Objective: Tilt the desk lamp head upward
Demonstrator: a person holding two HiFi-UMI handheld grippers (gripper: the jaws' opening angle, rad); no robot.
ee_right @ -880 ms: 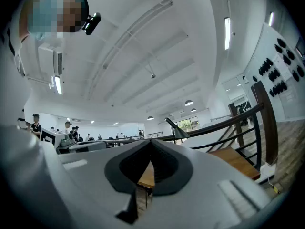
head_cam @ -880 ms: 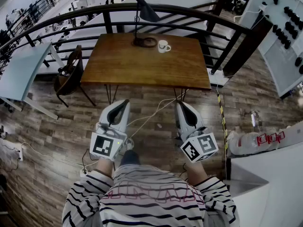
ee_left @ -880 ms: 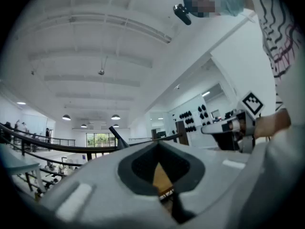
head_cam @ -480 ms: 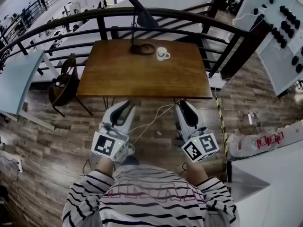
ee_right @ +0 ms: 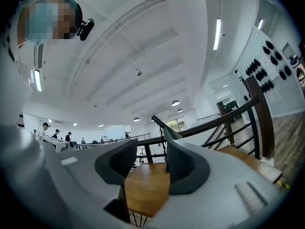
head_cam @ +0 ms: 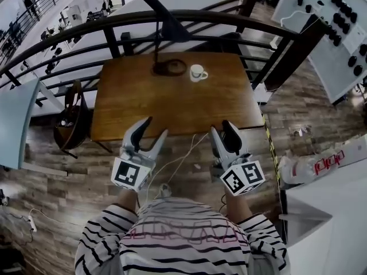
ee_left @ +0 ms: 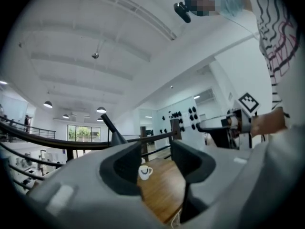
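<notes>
The black desk lamp [head_cam: 165, 26] stands at the far edge of the wooden table [head_cam: 172, 102], its cone head angled down over a round base [head_cam: 170, 67]. My left gripper [head_cam: 153, 129] and right gripper [head_cam: 221, 128] hover side by side at the table's near edge, both open and empty, well short of the lamp. In the left gripper view the jaws [ee_left: 155, 161] frame the white mug [ee_left: 144, 171], with the lamp [ee_left: 112, 131] up to the left. In the right gripper view the lamp [ee_right: 164, 128] shows just above the jaws [ee_right: 145, 160].
A white mug [head_cam: 198, 72] sits right of the lamp base. A dark curved railing [head_cam: 229, 19] runs behind the table. A chair [head_cam: 71, 125] stands at the table's left, and a white cable [head_cam: 178, 162] trails over the wooden floor below my grippers.
The table has come nearer in the head view. Both grippers have moved forward from over the floor to the table's near edge.
</notes>
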